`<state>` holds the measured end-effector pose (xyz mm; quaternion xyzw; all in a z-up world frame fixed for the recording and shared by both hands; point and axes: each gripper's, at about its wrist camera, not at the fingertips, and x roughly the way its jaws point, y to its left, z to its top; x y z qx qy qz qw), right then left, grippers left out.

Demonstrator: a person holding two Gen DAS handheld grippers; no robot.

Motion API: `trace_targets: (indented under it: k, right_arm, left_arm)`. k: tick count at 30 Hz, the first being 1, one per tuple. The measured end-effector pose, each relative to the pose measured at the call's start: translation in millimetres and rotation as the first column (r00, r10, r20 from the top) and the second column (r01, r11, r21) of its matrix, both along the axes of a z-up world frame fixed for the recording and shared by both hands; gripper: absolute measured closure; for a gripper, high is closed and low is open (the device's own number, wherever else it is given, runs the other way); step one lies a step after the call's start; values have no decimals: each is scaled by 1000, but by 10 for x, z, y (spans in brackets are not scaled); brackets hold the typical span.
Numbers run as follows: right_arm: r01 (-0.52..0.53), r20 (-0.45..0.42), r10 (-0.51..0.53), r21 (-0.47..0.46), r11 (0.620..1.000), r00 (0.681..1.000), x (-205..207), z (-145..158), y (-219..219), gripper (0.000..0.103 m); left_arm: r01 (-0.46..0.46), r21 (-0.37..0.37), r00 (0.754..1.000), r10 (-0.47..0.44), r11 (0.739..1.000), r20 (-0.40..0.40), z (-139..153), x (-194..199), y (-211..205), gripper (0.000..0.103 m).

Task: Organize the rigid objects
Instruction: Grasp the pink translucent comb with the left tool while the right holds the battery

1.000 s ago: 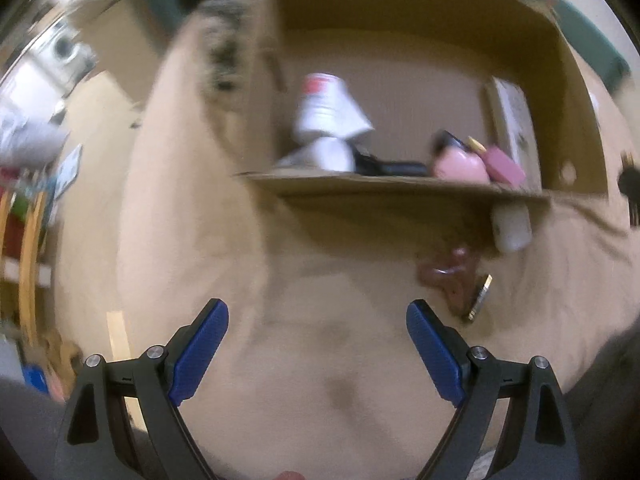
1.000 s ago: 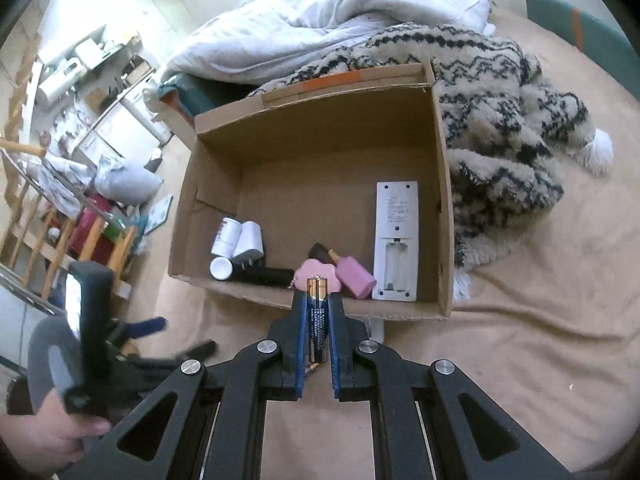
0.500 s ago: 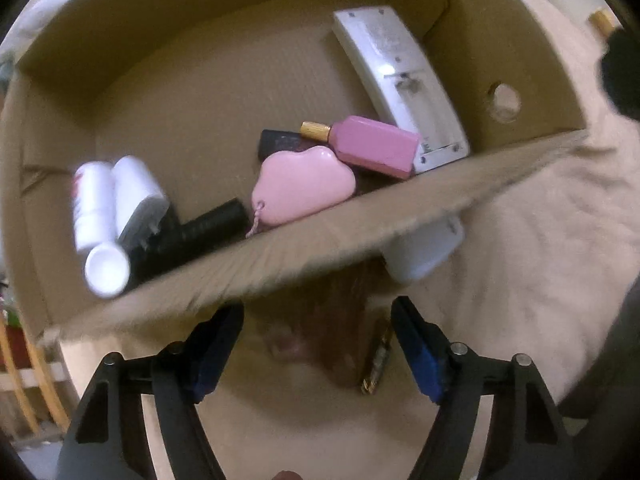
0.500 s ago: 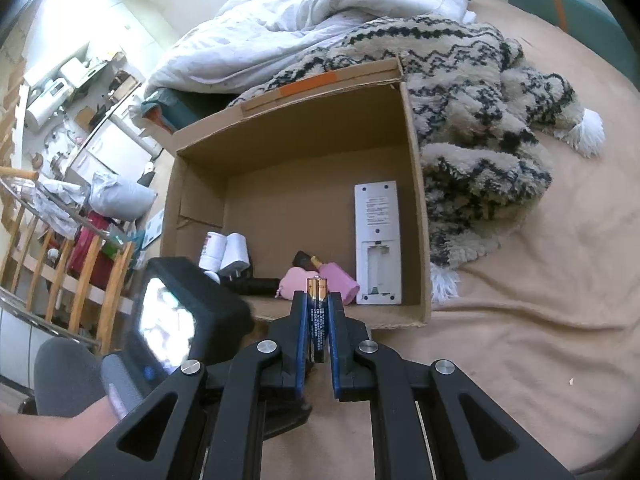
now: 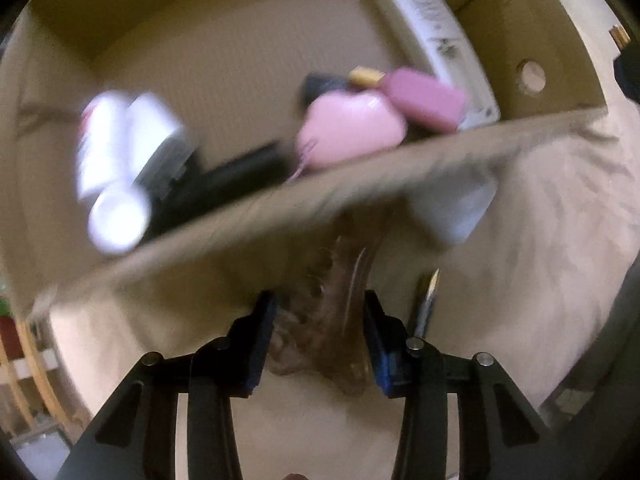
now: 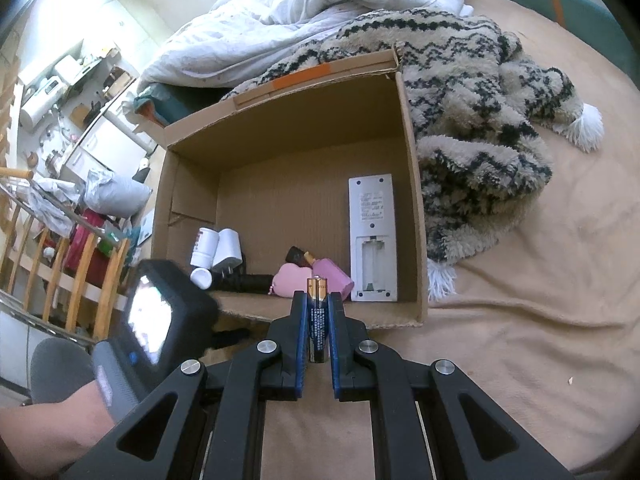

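Left wrist view dim, warm-toned, heavily motion-blurred. Right wrist view sharp, lit by daylight from far left; fisheye-bent edges.

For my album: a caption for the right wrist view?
Right hand-held gripper holds a battery before a cardboard box on a bed.

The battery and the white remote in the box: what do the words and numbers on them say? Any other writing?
Battery held by the right tool: white print on a blue label, too small to read.
Remote in the cardboard box: small printed label on its back, too small to read.
White bottle: red label, unreadable.
Nothing legible anywhere; the left wrist view is blurred.
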<state>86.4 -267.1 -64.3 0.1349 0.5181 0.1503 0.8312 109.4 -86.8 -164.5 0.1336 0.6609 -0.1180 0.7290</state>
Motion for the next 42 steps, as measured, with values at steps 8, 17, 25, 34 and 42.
trace_targets:
  k: [8,17,25,34,42]
  right_arm:
    - [-21,-4,21,-25,999,1000,-22,-9,77,93]
    - [-29,-10,28,-65,997,1000,-62,-41,116,93]
    - [-27,-16,26,-85,996,1000,-49,-65,123,93]
    - [-14,0,14,-73,997,1000,-84,-15,79,92]
    - [-8,67,10,-36,999,998,-132,132,54,92]
  left_arm:
    - [-181,31,981,183,983,-66,-6,-109,553,63]
    - [-210,28,969,212,977,-128,-215,194,391,63]
    - [-196,44,979,198,980,-51,-132,-29,280,64]
    - [-232,-20,972,233,972,38,273,-328,339,64]
    - [-262,-80,925,274,962,264,973,-706,516,64]
